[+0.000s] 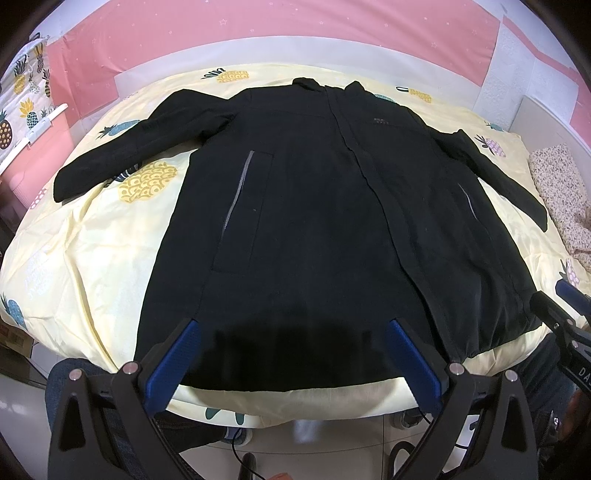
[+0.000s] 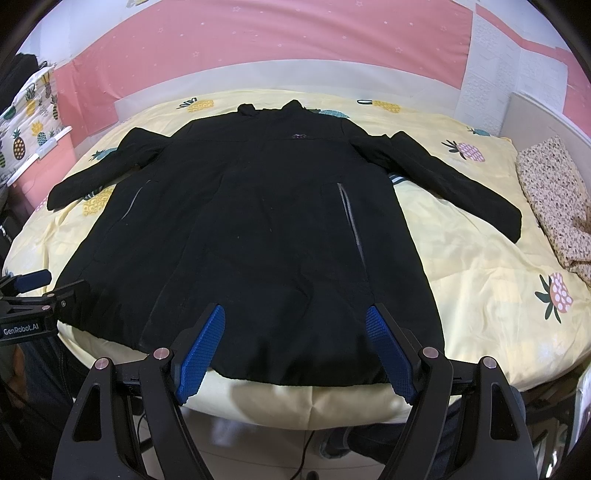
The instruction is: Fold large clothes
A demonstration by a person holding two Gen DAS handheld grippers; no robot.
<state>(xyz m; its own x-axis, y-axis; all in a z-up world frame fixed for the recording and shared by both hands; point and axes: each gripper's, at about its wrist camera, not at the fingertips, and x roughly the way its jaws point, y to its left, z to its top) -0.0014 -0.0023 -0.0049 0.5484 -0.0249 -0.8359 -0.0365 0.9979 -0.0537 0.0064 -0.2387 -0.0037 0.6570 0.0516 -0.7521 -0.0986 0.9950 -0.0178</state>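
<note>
The black coat (image 1: 314,206) lies flat and front-up on the yellow pineapple bedsheet (image 1: 92,258), collar toward the pink wall (image 1: 258,33), hem at the near bed edge; both sleeves splay outward, and bare sheet shows beyond each cuff. On the right side, the floral cloth (image 2: 554,206) sits bunched at the mattress edge, just past the right sleeve's cuff but apart from it; wide open sheet lies between the coat's right flank and that cloth. On the left, a pineapple-print curtain (image 1: 26,99) hangs beyond the bed edge; the left sleeve ends short of it.

The left gripper (image 1: 295,325) hovers over the hem toward the coat's left half, blue pads (image 1: 173,369) spread wide, nothing between them; whether the tips touch the fabric, I cannot tell. The right gripper (image 2: 295,314) sits over the hem's right half, likewise splayed wide and empty; both point straight up the coat toward the collar. From the right wrist view, the left gripper pokes in at the hem's left corner; the near hem runs just inside the bed edge, with pale floor below.
</note>
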